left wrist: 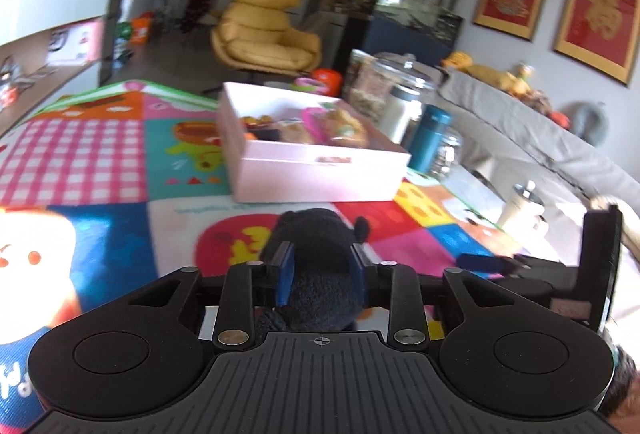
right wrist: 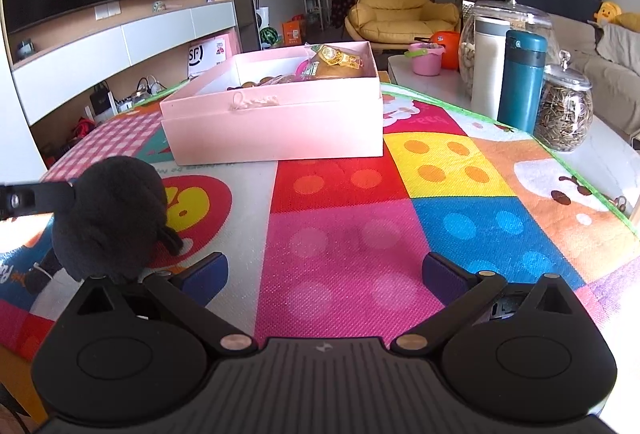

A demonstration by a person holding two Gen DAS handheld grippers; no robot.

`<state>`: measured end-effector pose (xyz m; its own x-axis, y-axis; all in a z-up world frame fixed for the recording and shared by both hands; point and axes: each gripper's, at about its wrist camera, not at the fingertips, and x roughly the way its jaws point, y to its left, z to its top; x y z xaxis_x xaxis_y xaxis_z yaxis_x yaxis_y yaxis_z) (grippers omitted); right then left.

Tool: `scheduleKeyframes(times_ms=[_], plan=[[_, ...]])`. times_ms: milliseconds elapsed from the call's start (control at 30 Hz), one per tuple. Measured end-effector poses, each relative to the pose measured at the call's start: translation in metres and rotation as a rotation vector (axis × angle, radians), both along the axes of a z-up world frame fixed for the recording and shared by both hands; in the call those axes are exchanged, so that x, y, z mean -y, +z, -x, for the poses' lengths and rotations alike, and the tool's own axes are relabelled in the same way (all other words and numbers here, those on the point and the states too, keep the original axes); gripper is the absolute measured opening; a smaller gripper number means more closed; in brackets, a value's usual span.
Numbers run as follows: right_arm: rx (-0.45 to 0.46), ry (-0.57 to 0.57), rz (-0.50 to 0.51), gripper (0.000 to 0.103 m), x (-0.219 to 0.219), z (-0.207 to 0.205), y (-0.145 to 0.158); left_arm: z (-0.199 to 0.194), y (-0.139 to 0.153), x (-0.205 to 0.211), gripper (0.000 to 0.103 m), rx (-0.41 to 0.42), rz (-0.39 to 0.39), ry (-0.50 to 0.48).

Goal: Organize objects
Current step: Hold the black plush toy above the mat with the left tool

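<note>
My left gripper (left wrist: 322, 274) is shut on a black plush toy (left wrist: 316, 258) and holds it above the colourful mat, in front of the pink box (left wrist: 320, 174). The box holds snack packets and small items (left wrist: 340, 126). In the right wrist view the same black plush toy (right wrist: 108, 218) hangs at the left, held by the left gripper's finger (right wrist: 36, 196). My right gripper (right wrist: 325, 274) is open and empty, low over the mat's pink square, with the pink box (right wrist: 276, 126) ahead of it.
A teal bottle (right wrist: 522, 82), a white flask (right wrist: 488, 66) and glass jars (right wrist: 564, 114) stand at the right on the table edge. A colourful mat (right wrist: 340, 226) covers the table. A grey sofa (left wrist: 540, 154) lies right; a yellow armchair (right wrist: 400, 2) stands behind.
</note>
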<state>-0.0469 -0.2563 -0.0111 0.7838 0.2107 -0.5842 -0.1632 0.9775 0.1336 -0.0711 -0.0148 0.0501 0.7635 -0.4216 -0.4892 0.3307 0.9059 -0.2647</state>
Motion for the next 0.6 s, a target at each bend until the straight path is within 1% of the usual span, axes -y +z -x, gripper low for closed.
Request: scheduleKeyframes(times_ms=[67,133,167,200,267,300,400,467,533,600], plan=[[0.002,0.0,-0.023,0.103,0.003,0.0,0.0,0.002,0.001,0.004,0.033,0.0,0.023,-0.058],[0.003,-0.001,-0.03,0.103,0.002,0.0,0.001,0.006,0.001,0.006,0.033,-0.001,0.051,-0.136],[0.0,-0.002,-0.022,0.103,0.001,0.0,0.001,0.007,0.001,0.008,0.033,-0.005,0.056,-0.165],[-0.004,-0.003,-0.011,0.103,0.0,-0.001,0.001,0.009,0.001,0.009,0.033,-0.005,0.052,-0.171],[-0.009,-0.032,-0.006,0.103,-0.001,-0.001,0.003,0.011,0.001,0.01,0.033,0.003,0.028,-0.137],[-0.013,-0.042,-0.024,0.103,0.001,-0.002,0.005,0.011,0.001,0.008,0.033,0.003,0.027,-0.123],[-0.029,-0.017,-0.108,0.103,0.01,-0.007,0.014,0.011,0.0,0.001,0.033,-0.009,0.051,-0.105],[-0.027,-0.01,-0.122,0.103,0.01,-0.01,0.023,0.009,-0.001,-0.002,0.033,-0.011,0.064,-0.098],[-0.006,0.033,-0.11,0.103,0.004,-0.008,0.034,0.007,-0.002,-0.003,0.033,-0.017,0.074,-0.094],[0.032,0.103,-0.081,0.103,-0.008,-0.003,0.046,0.007,-0.003,-0.003,0.033,-0.016,0.077,-0.101]])
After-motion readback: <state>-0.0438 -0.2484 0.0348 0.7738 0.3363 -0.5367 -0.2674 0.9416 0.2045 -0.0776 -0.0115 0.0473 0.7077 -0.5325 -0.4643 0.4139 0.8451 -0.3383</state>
